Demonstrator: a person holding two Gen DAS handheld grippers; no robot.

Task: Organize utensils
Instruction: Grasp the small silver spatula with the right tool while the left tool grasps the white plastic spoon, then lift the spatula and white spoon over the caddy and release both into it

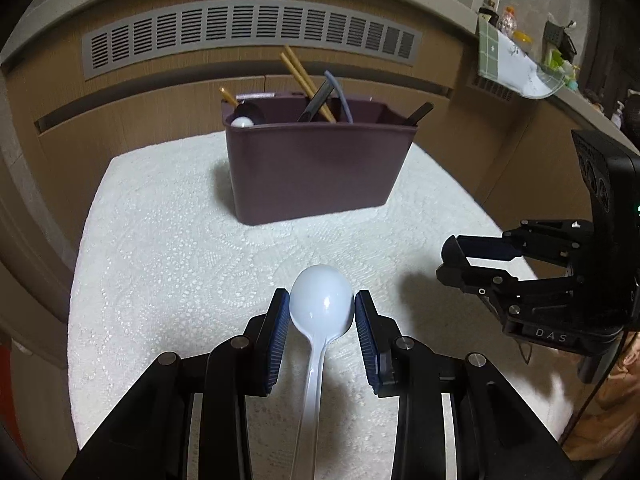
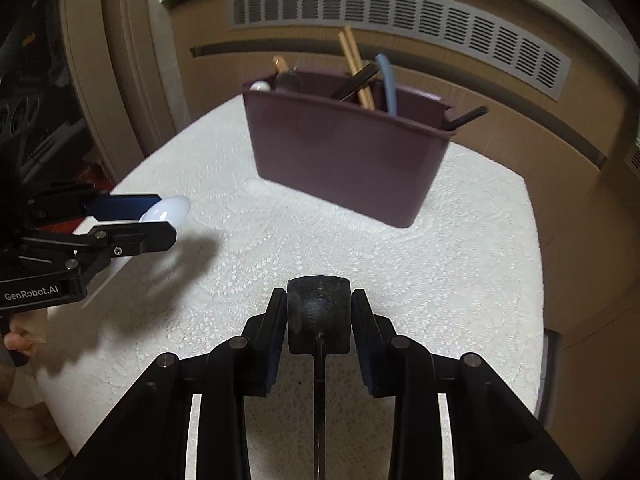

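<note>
My left gripper is shut on the bowl of a white plastic spoon, whose handle runs back under the camera. The same gripper shows at the left of the right wrist view, the white spoon poking out between its pads. My right gripper is shut on the bowl of a black spoon. It appears as the right gripper at the right edge of the left wrist view. Both are lifted above the white cloth. A maroon utensil bin stands ahead, holding chopsticks, spoons and a blue handle.
The bin sits on a table covered by a white textured cloth. Behind it runs a wooden wall panel with a grey vent grille. A shelf with small items hangs at the far right. A hand holds the left gripper.
</note>
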